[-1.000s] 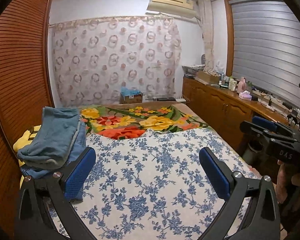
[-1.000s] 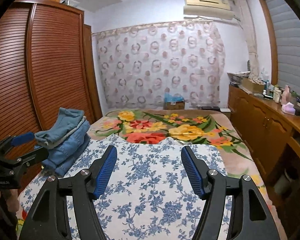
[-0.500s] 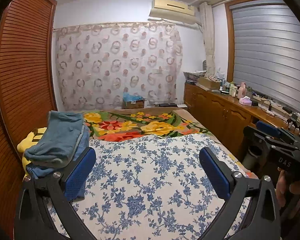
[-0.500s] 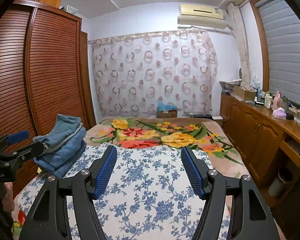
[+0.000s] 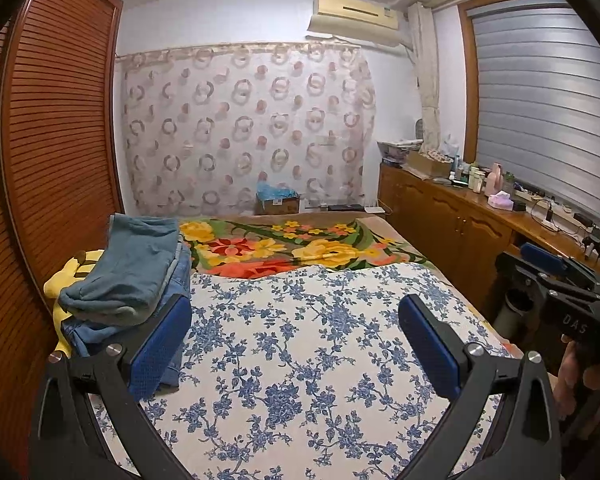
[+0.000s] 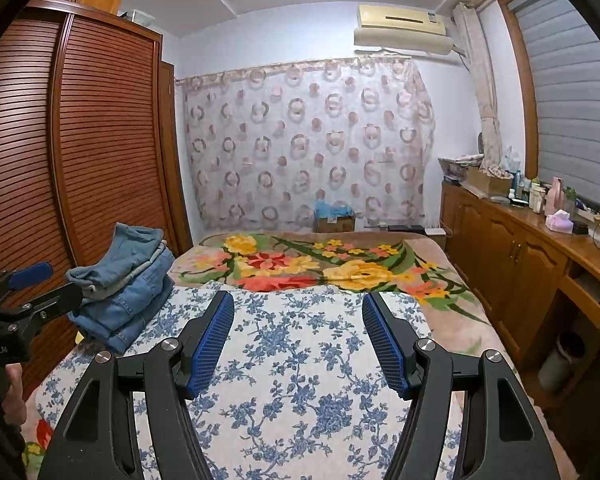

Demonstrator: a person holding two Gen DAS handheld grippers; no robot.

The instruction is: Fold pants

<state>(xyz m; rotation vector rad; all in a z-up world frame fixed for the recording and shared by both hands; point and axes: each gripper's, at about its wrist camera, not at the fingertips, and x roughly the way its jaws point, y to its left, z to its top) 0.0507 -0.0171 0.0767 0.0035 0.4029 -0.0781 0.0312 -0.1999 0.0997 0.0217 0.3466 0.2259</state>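
- We see a stack of folded blue denim pants at the left edge of the bed, on its blue-flowered white sheet.
- Our left gripper and right gripper gape wide, empty, above the sheet.

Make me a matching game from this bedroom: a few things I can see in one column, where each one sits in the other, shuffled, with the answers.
Things
1. stack of folded jeans
2. air conditioner
3. pink tissue box
4. cardboard box

Places
A. on the wooden counter at the right, under the window blind
B. high on the wall above the curtain
C. beyond the far end of the bed, in front of the curtain
D. on the bed's left side, next to the wardrobe

Pairs: 1-D, 2-B, 3-A, 4-C
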